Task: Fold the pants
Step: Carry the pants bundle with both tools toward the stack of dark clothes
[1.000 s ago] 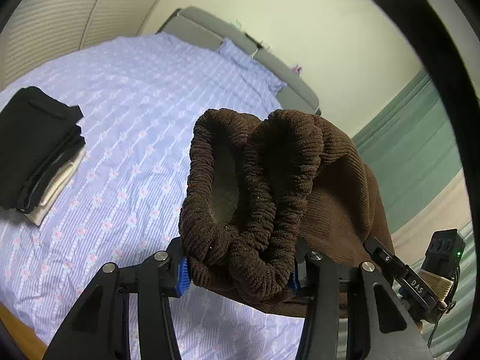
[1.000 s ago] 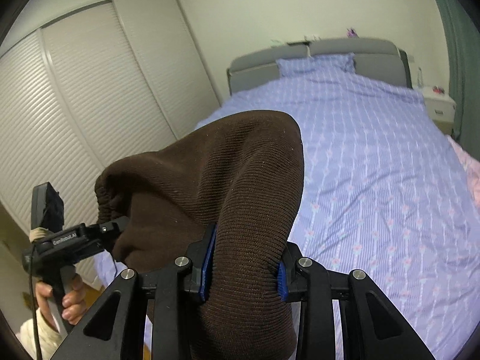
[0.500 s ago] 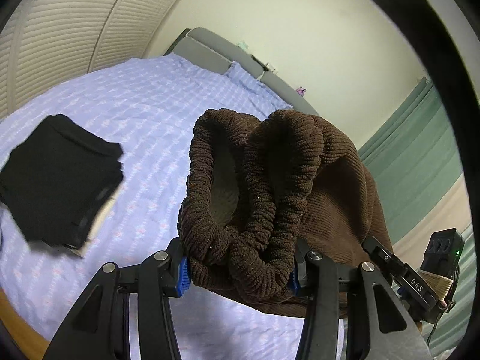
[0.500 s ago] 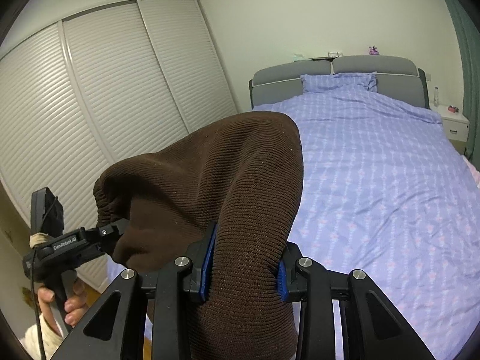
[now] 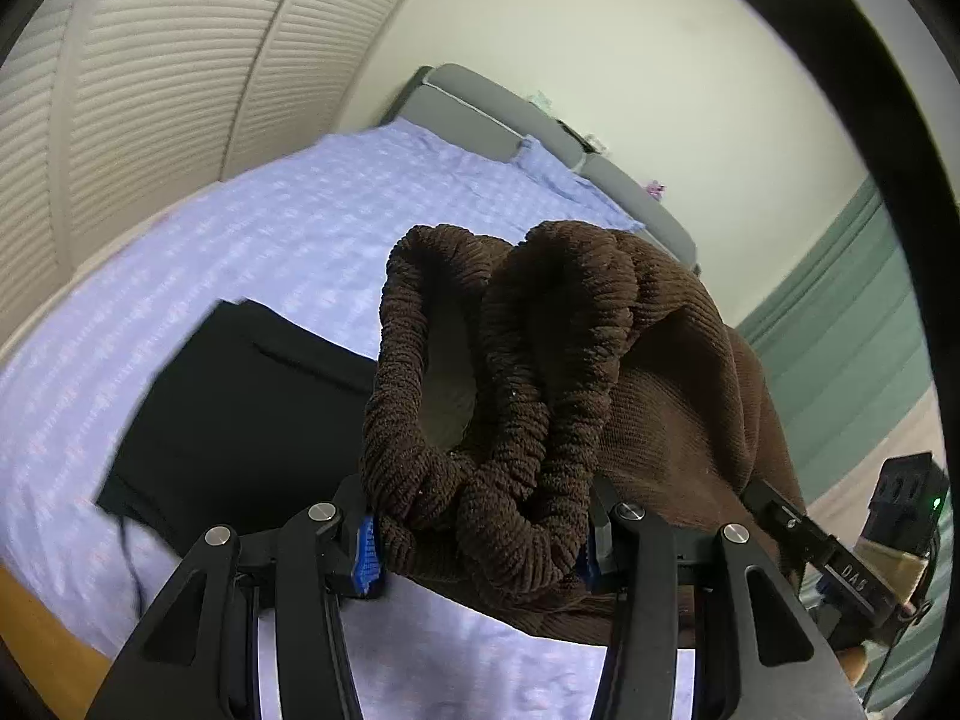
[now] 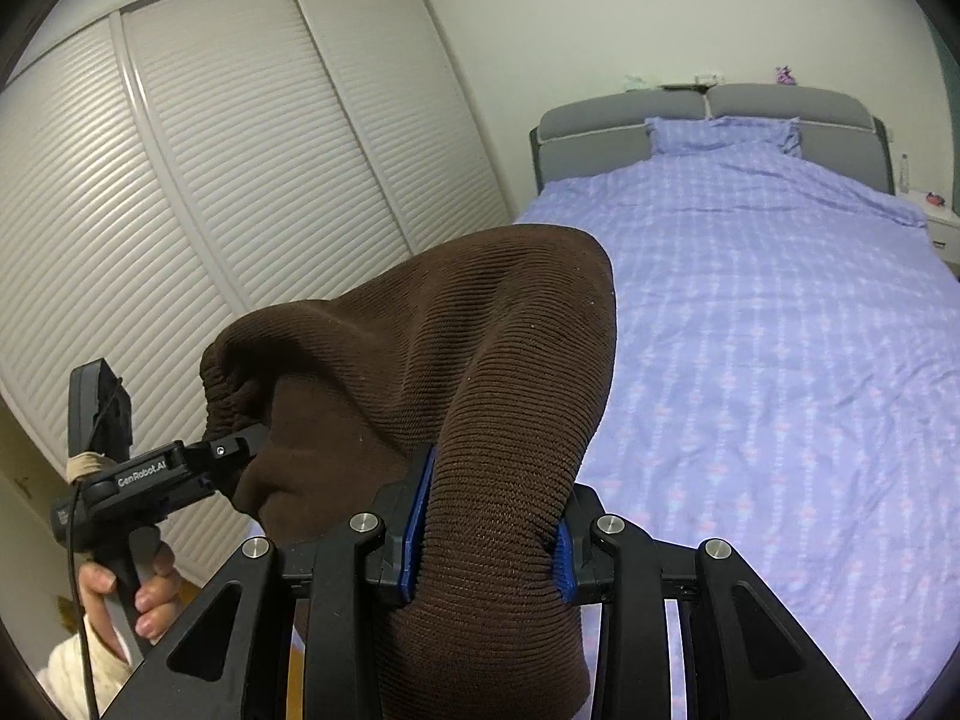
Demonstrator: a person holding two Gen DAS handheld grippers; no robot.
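Observation:
The brown ribbed pants (image 5: 540, 396) hang bunched in the air between both grippers, above the near end of the bed. My left gripper (image 5: 480, 546) is shut on the gathered elastic waistband. My right gripper (image 6: 486, 534) is shut on a thick fold of the pants (image 6: 480, 372). The right wrist view also shows the left gripper (image 6: 240, 450) from the side, clamped on the waistband. The right gripper (image 5: 774, 516) shows at the lower right of the left wrist view.
A bed with a lilac patterned cover (image 6: 780, 330) and a grey headboard (image 6: 720, 114) lies ahead. A stack of folded black clothes (image 5: 240, 396) lies on its near left part. White louvred wardrobe doors (image 6: 210, 180) stand on the left, a green curtain (image 5: 852, 312) on the right.
Both grippers have moved left toward the wardrobe side with the pants in them. In the left wrist view the black folded stack has come from the far left to just behind the pants.

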